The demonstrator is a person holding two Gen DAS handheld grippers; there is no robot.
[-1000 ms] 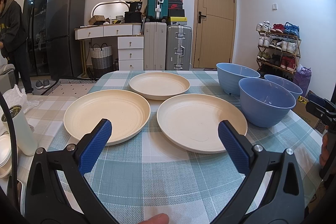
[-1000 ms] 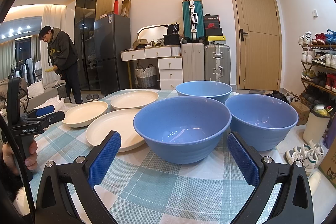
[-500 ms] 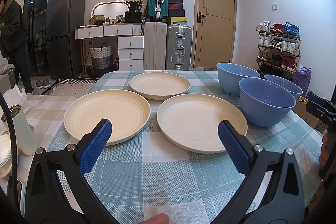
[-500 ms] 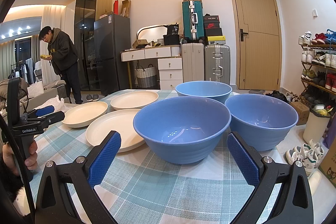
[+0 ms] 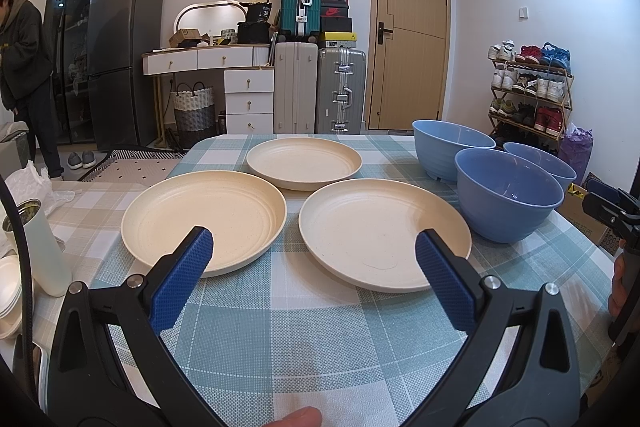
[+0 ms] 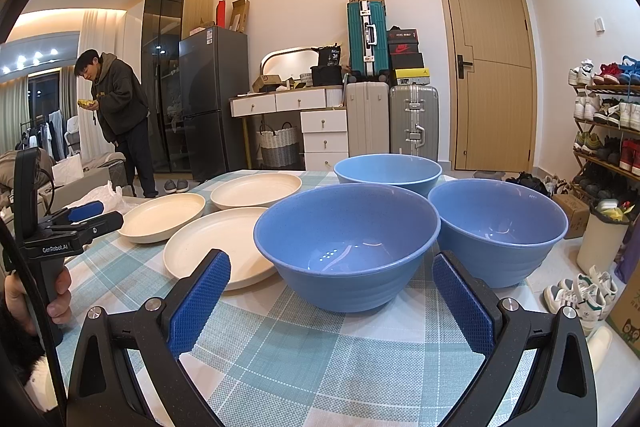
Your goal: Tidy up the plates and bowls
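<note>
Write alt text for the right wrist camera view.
Open right gripper faces three empty blue bowls on a teal checked tablecloth; three cream plates lie left of them. The left gripper is at far left.

Three cream plates [image 5: 204,219] lie flat and empty, in a triangle before the left hand-held gripper [image 5: 314,267]. Three blue bowls [image 6: 346,239] stand upright, clustered close before the right hand-held gripper [image 6: 330,297].

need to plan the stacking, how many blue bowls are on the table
3 round blue plastic bowls: nearest, directly ahead of the open right gripper; one to its right; one behind them. None stacked, none appear hidden.
</note>
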